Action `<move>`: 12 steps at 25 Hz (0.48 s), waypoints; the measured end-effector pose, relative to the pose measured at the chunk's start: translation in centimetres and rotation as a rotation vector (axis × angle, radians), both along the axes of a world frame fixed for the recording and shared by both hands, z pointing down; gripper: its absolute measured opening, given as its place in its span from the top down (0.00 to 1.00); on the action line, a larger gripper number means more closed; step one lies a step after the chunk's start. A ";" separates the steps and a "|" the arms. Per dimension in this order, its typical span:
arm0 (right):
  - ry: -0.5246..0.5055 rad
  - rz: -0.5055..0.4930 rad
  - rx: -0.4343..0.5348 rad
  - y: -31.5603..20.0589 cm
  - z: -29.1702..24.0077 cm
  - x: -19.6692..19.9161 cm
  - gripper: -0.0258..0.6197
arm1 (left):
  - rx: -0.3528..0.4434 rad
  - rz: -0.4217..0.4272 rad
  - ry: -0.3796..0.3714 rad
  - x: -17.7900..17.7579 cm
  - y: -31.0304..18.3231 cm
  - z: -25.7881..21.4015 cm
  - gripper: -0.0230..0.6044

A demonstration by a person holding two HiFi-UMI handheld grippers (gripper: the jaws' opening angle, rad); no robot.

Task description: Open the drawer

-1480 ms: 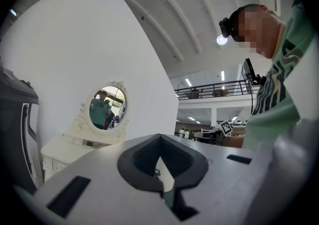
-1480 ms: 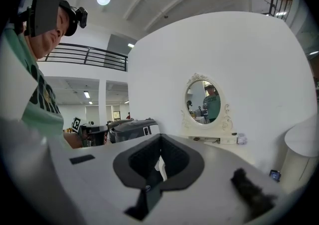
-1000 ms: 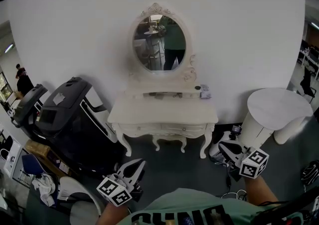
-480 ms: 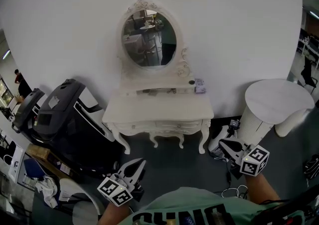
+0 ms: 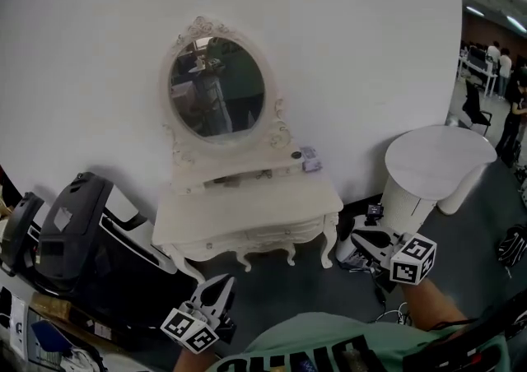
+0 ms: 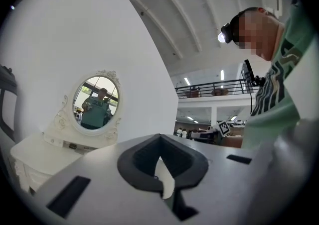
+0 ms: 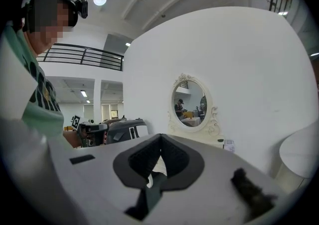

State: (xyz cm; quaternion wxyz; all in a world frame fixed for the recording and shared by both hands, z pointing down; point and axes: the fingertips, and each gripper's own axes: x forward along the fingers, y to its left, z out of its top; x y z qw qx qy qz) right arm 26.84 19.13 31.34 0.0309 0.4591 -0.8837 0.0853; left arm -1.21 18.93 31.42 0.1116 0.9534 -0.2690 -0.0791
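Left gripper [image 5: 221,285], jaws pressed together on nothing, and right gripper [image 5: 359,240], seemingly closed too, hang well short of the ornate white wooden dressing table [image 5: 247,206]; its shallow front drawer [image 5: 265,235] sits shut beneath the tabletop

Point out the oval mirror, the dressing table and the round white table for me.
oval mirror [image 5: 217,87], head view, centre of the glass.
dressing table [image 5: 247,211], head view, bare tabletop.
round white table [image 5: 436,161], head view, middle of its top.
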 end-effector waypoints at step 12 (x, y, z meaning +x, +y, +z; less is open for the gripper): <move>0.017 0.071 -0.007 -11.3 -0.7 -10.1 0.94 | 0.011 0.047 -0.014 -11.6 -12.7 -0.1 0.96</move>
